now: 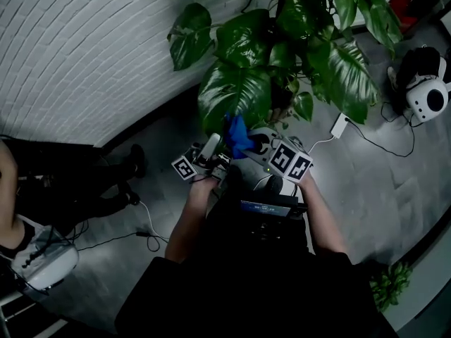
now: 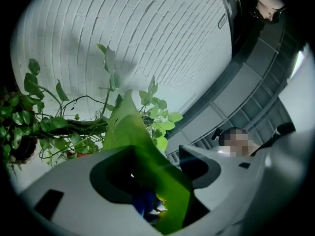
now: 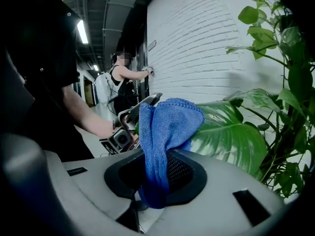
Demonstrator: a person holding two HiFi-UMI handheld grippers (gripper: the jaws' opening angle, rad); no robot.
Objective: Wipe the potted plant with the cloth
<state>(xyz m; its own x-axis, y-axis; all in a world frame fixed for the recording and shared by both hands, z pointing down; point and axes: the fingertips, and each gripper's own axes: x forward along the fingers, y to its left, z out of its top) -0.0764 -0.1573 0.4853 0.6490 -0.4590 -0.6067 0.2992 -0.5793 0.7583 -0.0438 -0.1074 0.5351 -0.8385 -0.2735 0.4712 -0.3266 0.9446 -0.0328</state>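
Observation:
The potted plant spreads big green leaves against the white brick wall. My left gripper holds the lower edge of one large leaf. In the left gripper view that leaf runs between the jaws of the left gripper, and the pads close on it. My right gripper is shut on a blue cloth. The cloth sticks up out of the right gripper and lies against the same leaf, close to the left gripper.
A white charger with a cable lies on the grey floor. A white headset sits at the far right. A seated person's legs are at the left. Another person stands by the wall. A small plant is at the lower right.

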